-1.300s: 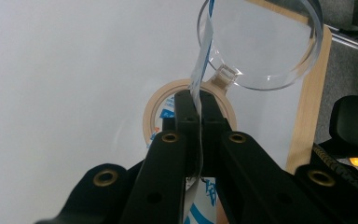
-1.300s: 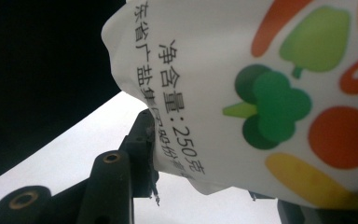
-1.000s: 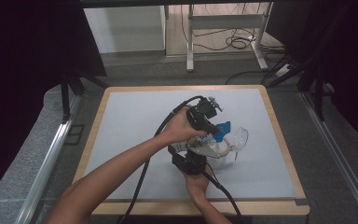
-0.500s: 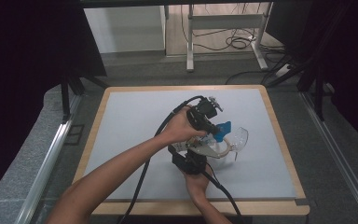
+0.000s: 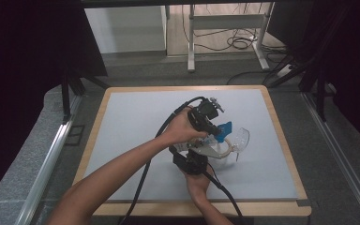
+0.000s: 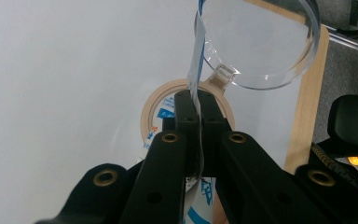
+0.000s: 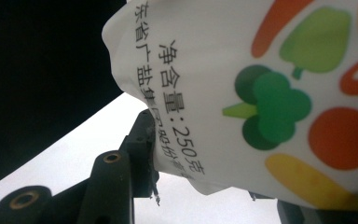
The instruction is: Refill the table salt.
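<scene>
A white salt bag (image 7: 270, 93) printed with vegetables and Chinese text hangs over the middle of the board, its blue top (image 5: 224, 130) showing in the high view. My left gripper (image 5: 215, 131) comes in from above and is shut on the bag's thin top edge (image 6: 196, 60), with the jaws (image 6: 194, 100) pressed flat together on it. From the near side, my right gripper (image 5: 198, 152) grips the bag's lower body; in the right gripper view (image 7: 214, 163) one black jaw presses its left side.
A beige tape roll (image 6: 151, 109) lies on the pale board (image 5: 136, 122) under the bag. Just right of it stands a clear plastic bowl (image 5: 238, 139). The board's wooden rim (image 5: 288, 154) runs along the right. Both cables trail toward the near edge.
</scene>
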